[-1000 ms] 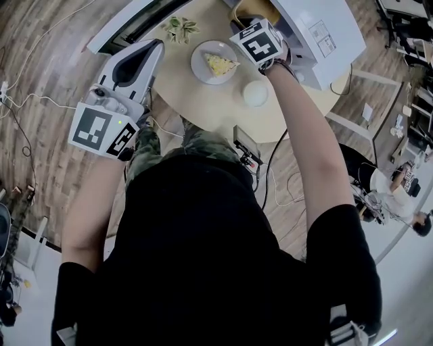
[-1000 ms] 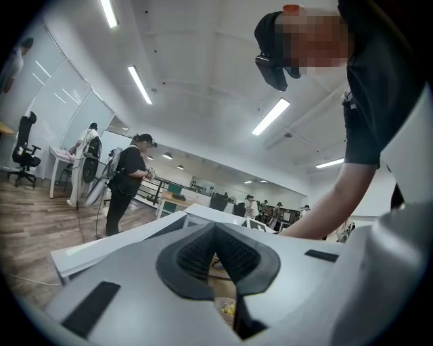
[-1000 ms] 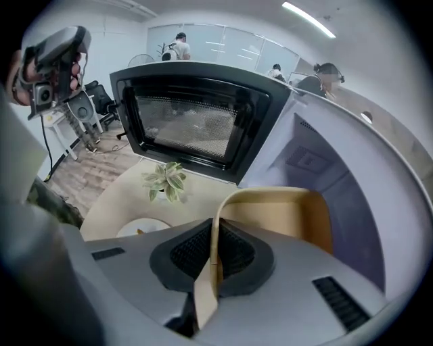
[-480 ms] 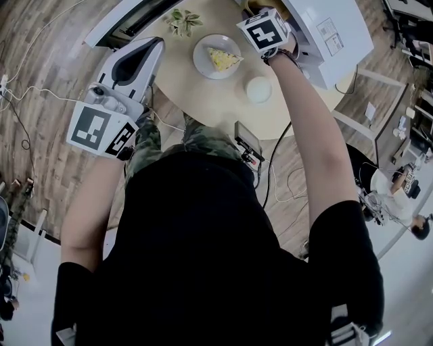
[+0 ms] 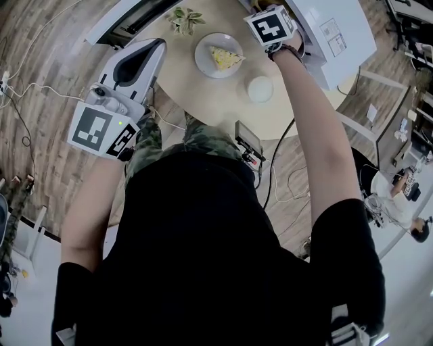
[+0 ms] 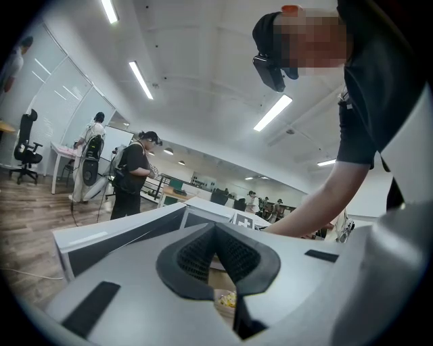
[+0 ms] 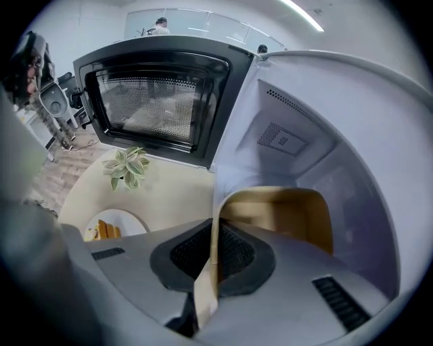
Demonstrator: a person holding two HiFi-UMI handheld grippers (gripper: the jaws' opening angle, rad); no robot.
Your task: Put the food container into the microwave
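Observation:
A tan paper food container [image 7: 287, 215] hangs in the mouth of the white microwave [image 7: 304, 128], whose cavity walls surround it. My right gripper [image 7: 215, 233] is shut on the container's near wall, which stands pinched between the pads. In the head view only that gripper's marker cube [image 5: 270, 27] shows, at the microwave's opening [image 5: 308, 30], with a sliver of container beyond it. My left gripper [image 5: 150, 48] hovers at the table's left edge, its jaws shut on nothing [image 6: 216, 230].
The microwave door [image 7: 159, 101] stands swung open to the left. On the round beige table [image 5: 203, 94] are a white plate with a yellow food slice [image 5: 220, 57], a small white round lid [image 5: 260, 89] and a little potted plant [image 5: 183, 19]. Cables trail over the wooden floor.
My right gripper has carried the container up and farther toward the microwave opening. The left gripper has stayed where it was.

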